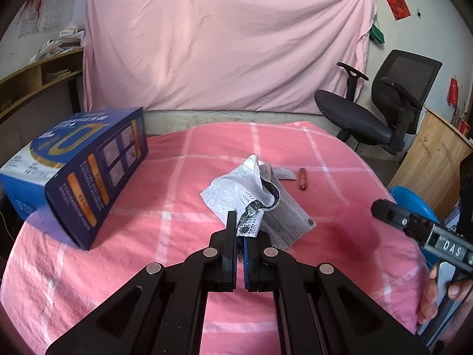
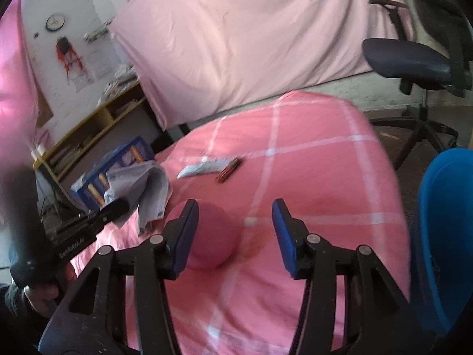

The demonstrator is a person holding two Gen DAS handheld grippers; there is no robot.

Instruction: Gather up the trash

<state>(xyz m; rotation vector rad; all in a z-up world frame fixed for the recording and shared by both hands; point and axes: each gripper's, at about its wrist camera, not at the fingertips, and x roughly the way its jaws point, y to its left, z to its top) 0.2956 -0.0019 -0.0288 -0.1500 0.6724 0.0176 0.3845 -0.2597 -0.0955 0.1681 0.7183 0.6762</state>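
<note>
My left gripper (image 1: 240, 230) is shut on a crumpled white and grey face mask (image 1: 251, 195) and holds it just above the pink checked table cloth (image 1: 177, 183). The mask also shows in the right wrist view (image 2: 147, 189), beside the left gripper (image 2: 112, 210). My right gripper (image 2: 235, 207) is open and empty, with a pink ball-like object (image 2: 212, 236) low between its fingers, closer to the left one. The right gripper also shows in the left wrist view (image 1: 381, 208), beside that pink object (image 1: 359, 224). A small red-brown stick (image 1: 302, 178) and a white wrapper (image 1: 283, 174) lie further back on the cloth.
A blue carton (image 1: 77, 174) lies at the table's left side. A blue plastic bin (image 2: 443, 236) stands right of the table. A black office chair (image 1: 384, 109) is behind on the right. A wooden shelf (image 1: 38, 80) stands at the left wall.
</note>
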